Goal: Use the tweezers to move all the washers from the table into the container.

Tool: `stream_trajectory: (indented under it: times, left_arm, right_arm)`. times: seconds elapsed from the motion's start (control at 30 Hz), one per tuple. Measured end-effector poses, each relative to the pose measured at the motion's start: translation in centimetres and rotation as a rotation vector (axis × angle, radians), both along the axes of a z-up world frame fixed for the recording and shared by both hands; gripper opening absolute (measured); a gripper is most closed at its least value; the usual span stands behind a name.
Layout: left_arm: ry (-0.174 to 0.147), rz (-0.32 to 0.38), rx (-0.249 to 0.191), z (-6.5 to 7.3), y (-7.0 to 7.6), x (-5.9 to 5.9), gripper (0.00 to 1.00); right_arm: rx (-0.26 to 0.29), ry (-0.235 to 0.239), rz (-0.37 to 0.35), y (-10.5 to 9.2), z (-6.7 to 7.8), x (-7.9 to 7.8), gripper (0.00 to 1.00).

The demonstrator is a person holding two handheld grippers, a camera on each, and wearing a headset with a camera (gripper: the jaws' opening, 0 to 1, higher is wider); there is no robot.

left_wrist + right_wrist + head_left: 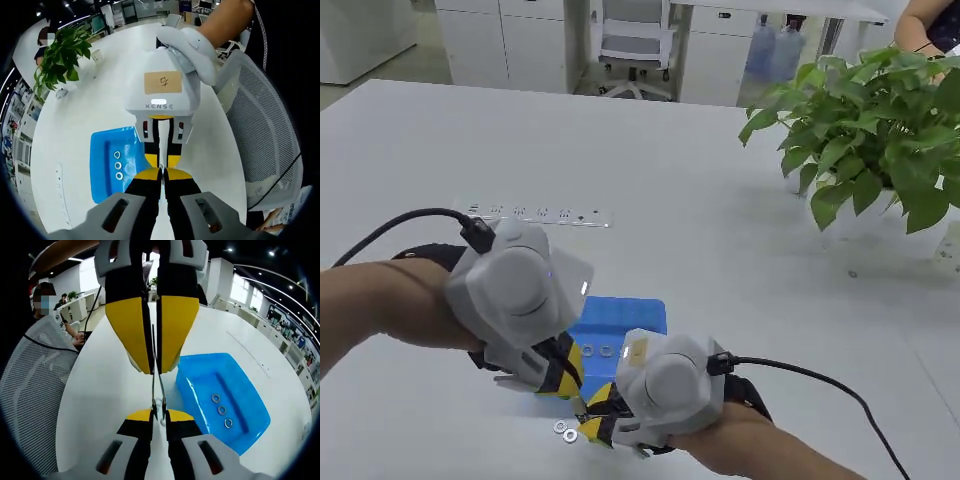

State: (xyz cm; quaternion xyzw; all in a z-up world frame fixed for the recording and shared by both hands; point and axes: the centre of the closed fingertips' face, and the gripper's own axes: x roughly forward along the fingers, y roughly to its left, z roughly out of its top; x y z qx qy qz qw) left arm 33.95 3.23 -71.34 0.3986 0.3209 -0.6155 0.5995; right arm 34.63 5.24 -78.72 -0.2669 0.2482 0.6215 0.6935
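The left gripper [162, 174], jaws pressed together on the tweezers [156, 380], meets the right gripper [160, 416] tip to tip, whose narrowly parted jaws flank the tweezer tips; whether they squeeze cannot be told. Three washers [221, 410] lie in the blue container [200, 372] just beside them, and two loose washers [565, 431] lie on the white table [720, 230]. The right gripper's casing reads "XENSE" below a tan sticker [163, 82] with an unreadable handwritten mark.

The left gripper [570, 368] sat at the middle left of the head view and the right gripper [593, 415] sat at the bottom, tip to tip. Both had their jaws pinched on the tweezers [156, 372].
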Motion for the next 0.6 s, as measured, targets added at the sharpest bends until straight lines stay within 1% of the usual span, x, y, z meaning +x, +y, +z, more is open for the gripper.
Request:
stream_trajectory:
  times: [0.6]
  left_arm:
    - [0.012,-0.007,0.003,-0.8,-0.38,0.44,0.06]
  right_arm:
    - [-0.008,0.015,-0.011,-0.22,-0.87,0.2,0.11]
